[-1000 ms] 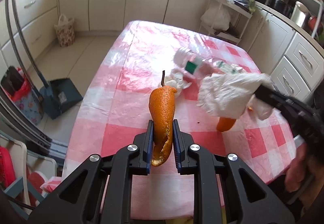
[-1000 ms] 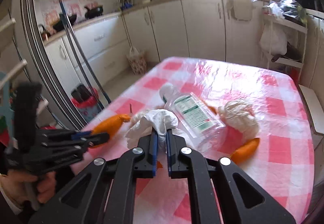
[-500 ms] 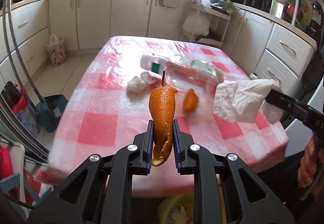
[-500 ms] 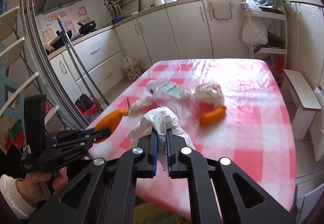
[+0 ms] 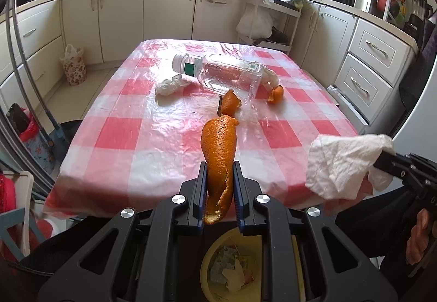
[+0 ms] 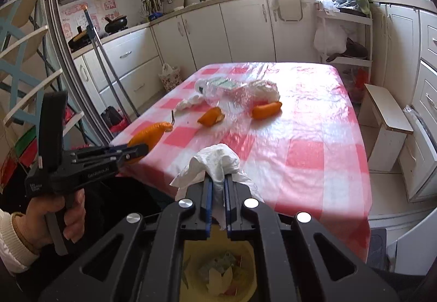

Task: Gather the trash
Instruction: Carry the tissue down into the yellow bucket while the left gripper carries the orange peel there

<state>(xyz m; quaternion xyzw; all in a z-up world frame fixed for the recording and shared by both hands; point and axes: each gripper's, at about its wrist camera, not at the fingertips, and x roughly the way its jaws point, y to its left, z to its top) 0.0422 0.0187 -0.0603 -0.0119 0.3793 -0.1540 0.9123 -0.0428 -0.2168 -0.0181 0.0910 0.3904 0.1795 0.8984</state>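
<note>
Below, yellow bin point(image 5: 299, 278); ahead, checkered table point(image 5: 142, 138), kitchen cabinets point(image 5: 169, 15).

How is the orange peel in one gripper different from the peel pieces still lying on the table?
The held orange peel is a long strip, upright between the left gripper pads; the two peel pieces on the table look shorter. It hangs above the yellow bin; they lie loose by the bottle. All are orange.

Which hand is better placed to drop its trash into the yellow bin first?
Left, narrowly. The yellow bin shows directly beneath the left gripper, under its orange peel. The right gripper, holding the tissue, seems nearly as close.
</note>
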